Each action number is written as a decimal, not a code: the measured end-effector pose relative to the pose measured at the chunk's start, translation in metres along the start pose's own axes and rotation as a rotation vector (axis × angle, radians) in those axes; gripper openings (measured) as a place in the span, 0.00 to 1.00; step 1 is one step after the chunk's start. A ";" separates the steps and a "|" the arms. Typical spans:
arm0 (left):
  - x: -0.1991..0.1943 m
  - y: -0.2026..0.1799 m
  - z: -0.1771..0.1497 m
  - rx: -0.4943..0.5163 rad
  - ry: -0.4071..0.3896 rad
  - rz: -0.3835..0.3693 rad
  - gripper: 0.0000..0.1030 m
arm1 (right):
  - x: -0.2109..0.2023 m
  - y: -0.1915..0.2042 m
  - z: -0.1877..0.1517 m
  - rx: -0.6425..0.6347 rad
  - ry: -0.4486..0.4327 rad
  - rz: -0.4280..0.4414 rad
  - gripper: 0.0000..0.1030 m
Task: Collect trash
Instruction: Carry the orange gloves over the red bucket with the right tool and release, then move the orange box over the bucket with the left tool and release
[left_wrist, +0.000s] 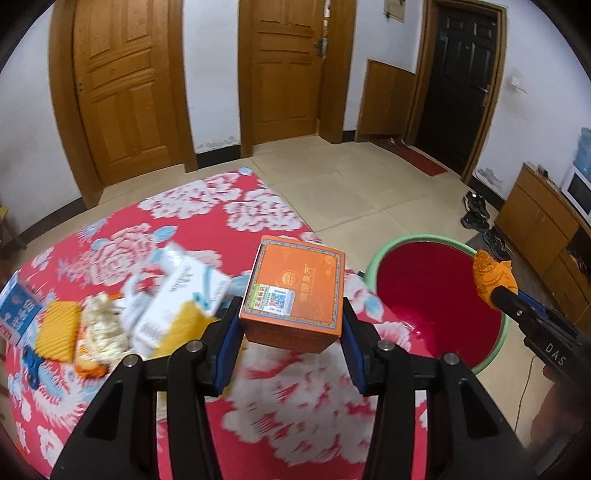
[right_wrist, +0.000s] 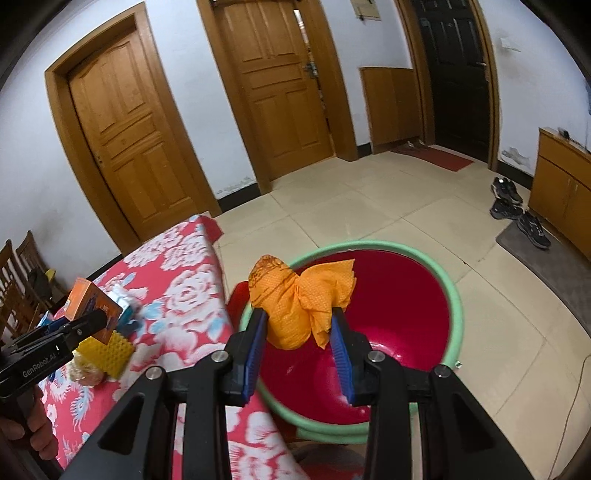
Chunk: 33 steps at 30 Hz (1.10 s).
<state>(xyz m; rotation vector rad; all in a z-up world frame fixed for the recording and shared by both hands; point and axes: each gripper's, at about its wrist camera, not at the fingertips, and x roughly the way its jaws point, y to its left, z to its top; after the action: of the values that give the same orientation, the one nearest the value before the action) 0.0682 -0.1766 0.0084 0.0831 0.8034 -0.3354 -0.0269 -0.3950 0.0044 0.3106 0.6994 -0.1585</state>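
Red floral tablecloth (left_wrist: 192, 206): remaining litter at left — white carton (left_wrist: 177, 295), yellow ridged foam pad (left_wrist: 59, 328), crumpled paper. Left gripper (left_wrist: 291, 314): jaws clamped on rigid orange cardboard box (left_wrist: 295, 291), held above cloth, near basin. Red plastic basin, green rim (right_wrist: 452, 295): stands on floor beside table, serves as bin. Right gripper (right_wrist: 299, 328): jaws pinch soft crumpled orange mesh wrapper (right_wrist: 295, 295) over basin, positioned for drop.
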 end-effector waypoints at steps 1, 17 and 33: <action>0.005 -0.006 0.001 0.012 0.005 -0.007 0.48 | 0.002 -0.003 -0.001 0.006 0.003 -0.007 0.36; 0.063 -0.077 0.004 0.135 0.082 -0.093 0.48 | 0.039 -0.052 -0.013 0.095 0.075 -0.071 0.38; 0.083 -0.101 0.003 0.163 0.111 -0.171 0.52 | 0.047 -0.074 -0.018 0.142 0.078 -0.090 0.59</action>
<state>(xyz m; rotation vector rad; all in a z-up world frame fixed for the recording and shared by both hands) 0.0914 -0.2941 -0.0438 0.1882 0.8945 -0.5617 -0.0207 -0.4604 -0.0561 0.4230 0.7813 -0.2838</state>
